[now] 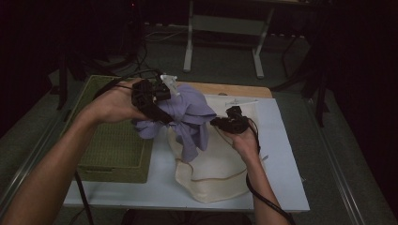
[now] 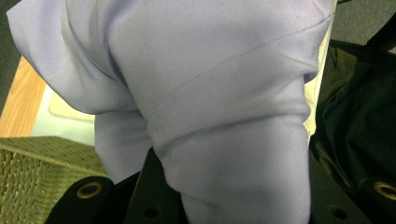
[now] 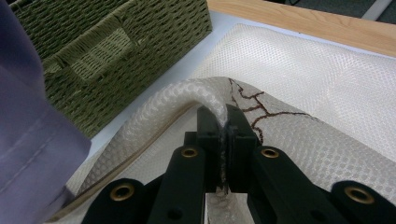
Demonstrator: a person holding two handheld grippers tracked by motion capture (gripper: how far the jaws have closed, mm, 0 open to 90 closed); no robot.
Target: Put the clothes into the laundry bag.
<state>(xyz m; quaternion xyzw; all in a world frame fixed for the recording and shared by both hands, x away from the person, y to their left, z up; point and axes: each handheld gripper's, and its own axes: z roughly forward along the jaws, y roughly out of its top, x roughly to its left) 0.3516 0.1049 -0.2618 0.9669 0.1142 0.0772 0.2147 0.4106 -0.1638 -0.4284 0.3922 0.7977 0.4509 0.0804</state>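
The left gripper point(image 1: 151, 101) holds a bunched lavender garment point(image 1: 190, 115) up above the bench point(image 1: 281, 154), between the green woven basket point(image 1: 115, 145) on the left and the cream mesh laundry bag point(image 1: 218, 173) lying across the middle. In the left gripper view the lavender cloth point(image 2: 210, 112) drapes thickly over both jaws and hides the tips; by the way the cloth hangs from it I judge the gripper clenched on the garment, though the pinch itself is covered.

The right gripper point(image 3: 225, 123) is clamped tight on the rim of the mesh bag point(image 3: 327, 93), the jaws meeting with the white netting squeezed between them. A thin brown drawstring or seam thread point(image 3: 254, 109) wanders over the mesh just beside the jaws. In the high view the right gripper point(image 1: 230, 123) sits just right of the hanging garment, lifting the bag's edge off the bench.

The arrangement looks deliberate: 1 gripper raises the bag's mouth so it gapes, while the other carries the garment high enough to be lowered in. My reading is that the garment is about to be fed into the bag, with most of it outside the opening for now.

No brand, label or readable writing shows on the garment, bag or basket.
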